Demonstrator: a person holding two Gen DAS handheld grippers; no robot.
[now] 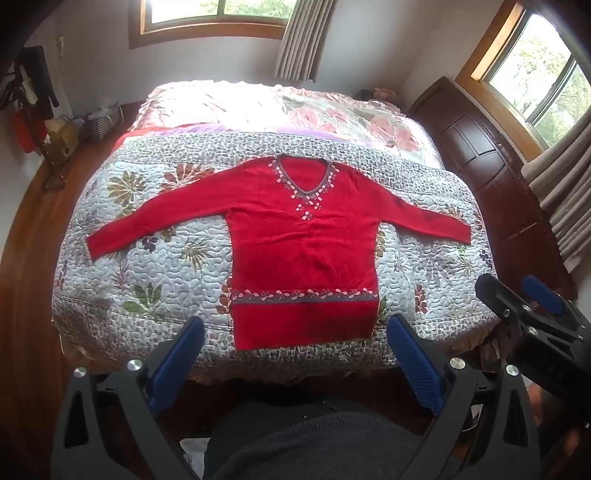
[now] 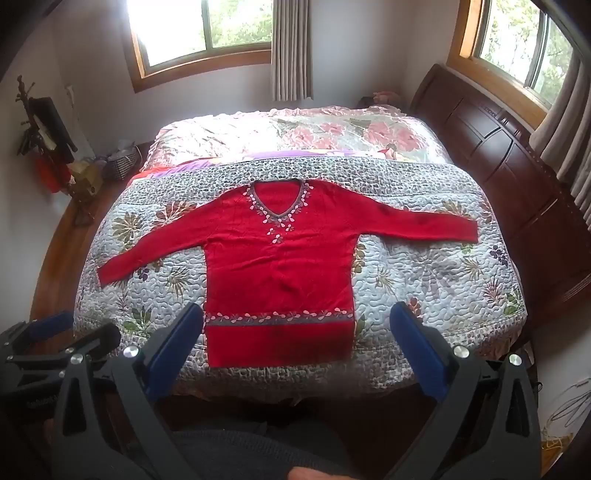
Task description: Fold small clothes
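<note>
We saw one red sweater [image 1: 303, 254] flat at the quilt's [image 1: 155, 266] near edge, both sleeves spread. Left gripper [image 1: 295, 354] and right gripper [image 2: 295, 343] gaped wide, holding nothing.

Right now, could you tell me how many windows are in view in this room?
2: one window in the wall across the bed, and another window on the right, above the headboard.
</note>
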